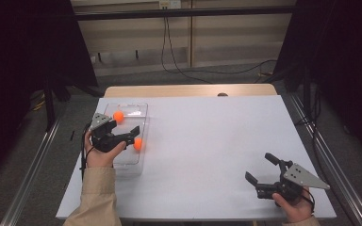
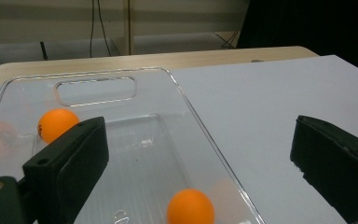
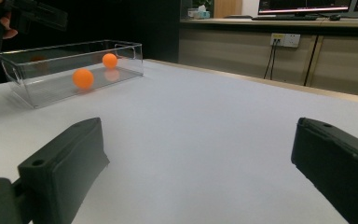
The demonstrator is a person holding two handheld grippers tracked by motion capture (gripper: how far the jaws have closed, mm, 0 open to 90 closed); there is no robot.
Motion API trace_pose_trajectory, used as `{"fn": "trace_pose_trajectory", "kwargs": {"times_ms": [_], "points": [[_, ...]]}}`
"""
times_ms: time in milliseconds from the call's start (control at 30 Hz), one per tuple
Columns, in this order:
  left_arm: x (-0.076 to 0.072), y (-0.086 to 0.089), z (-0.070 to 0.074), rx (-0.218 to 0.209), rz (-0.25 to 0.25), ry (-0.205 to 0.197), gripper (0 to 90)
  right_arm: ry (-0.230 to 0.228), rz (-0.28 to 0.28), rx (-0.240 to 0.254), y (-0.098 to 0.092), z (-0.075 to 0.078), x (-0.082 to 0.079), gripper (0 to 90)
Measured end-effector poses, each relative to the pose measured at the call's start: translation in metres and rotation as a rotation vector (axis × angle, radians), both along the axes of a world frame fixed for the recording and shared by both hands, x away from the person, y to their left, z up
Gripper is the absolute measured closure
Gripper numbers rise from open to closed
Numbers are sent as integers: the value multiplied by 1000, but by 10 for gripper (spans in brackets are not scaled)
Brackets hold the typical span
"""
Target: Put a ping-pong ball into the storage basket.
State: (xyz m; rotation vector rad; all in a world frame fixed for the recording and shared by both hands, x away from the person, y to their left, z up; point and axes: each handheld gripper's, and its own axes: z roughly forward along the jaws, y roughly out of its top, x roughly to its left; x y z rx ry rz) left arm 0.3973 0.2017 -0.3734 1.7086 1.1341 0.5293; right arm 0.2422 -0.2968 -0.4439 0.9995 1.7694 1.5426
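Two orange balls (image 1: 118, 116) in clear bin (image 1: 140, 109)

Left gripper (image 1: 129, 134) and right gripper (image 1: 260, 168) — black, blocky jaws, grey three-cornered top plates, black cables; beige sleeve (image 1: 96, 197) at lower left.

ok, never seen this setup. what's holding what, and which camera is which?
No robot arm here: a person holds a two-jaw hand-held gripper in each hand. The high view looks down on a white table from above. The other two views come from cameras riding on each gripper, looking along its black jaws. A clear plastic bin sits at the table's left with two orange balls inside. The left hand-held gripper is over the bin, jaws open, holding nothing. The right hand-held gripper rests open near the right edge, also empty.
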Motion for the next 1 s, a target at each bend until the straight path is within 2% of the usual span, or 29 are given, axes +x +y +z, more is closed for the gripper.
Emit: {"fn": "trace_pose_trajectory", "kwargs": {"times_ms": [100, 267, 1000], "points": [[-2, 0, 0, -13, 0, -6, 42, 0, -1, 0, 0, 0, 0, 24], [-5, 0, 0, -5, 2, -19, 41, -1, -1, 1, 0, 0, 0, 24], [-21, -2, -6, -14, -46, -47, 36, -2, -3, -1, -1, 0, 0, 24]]}}
